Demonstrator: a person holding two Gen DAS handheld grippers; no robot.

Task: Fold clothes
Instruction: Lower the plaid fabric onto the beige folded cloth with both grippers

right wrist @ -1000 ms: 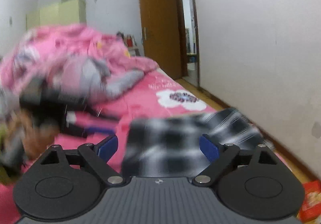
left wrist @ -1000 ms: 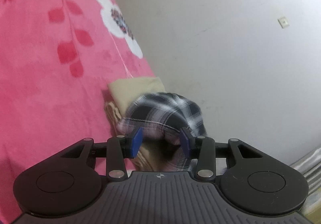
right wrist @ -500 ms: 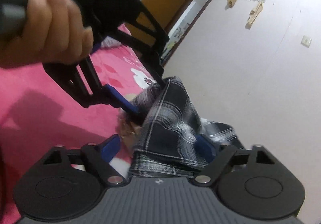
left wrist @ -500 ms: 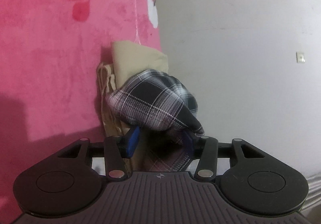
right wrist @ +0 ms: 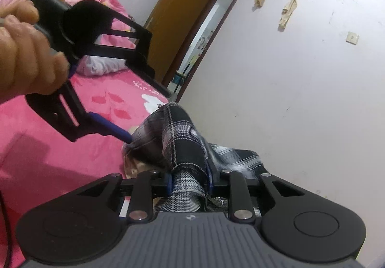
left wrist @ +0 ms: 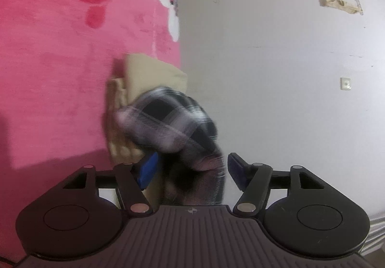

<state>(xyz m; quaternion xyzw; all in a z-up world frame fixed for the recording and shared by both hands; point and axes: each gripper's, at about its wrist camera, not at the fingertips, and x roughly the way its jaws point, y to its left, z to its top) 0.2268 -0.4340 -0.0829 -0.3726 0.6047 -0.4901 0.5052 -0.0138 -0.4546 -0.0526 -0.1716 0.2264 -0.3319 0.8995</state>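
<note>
Right tongs (right wrist: 190, 183) pinch the plaid (right wrist: 182, 138); left tongs (left wrist: 191, 169) gape around it. Pull now and your fold could spill onto the bed (left wrist: 48, 75).

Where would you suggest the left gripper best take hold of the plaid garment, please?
On the raised fold of the plaid garment, coming from the bed side: the right gripper already pinches the bunched near edge, and the left gripper, open, faces that rounded hump.
</note>
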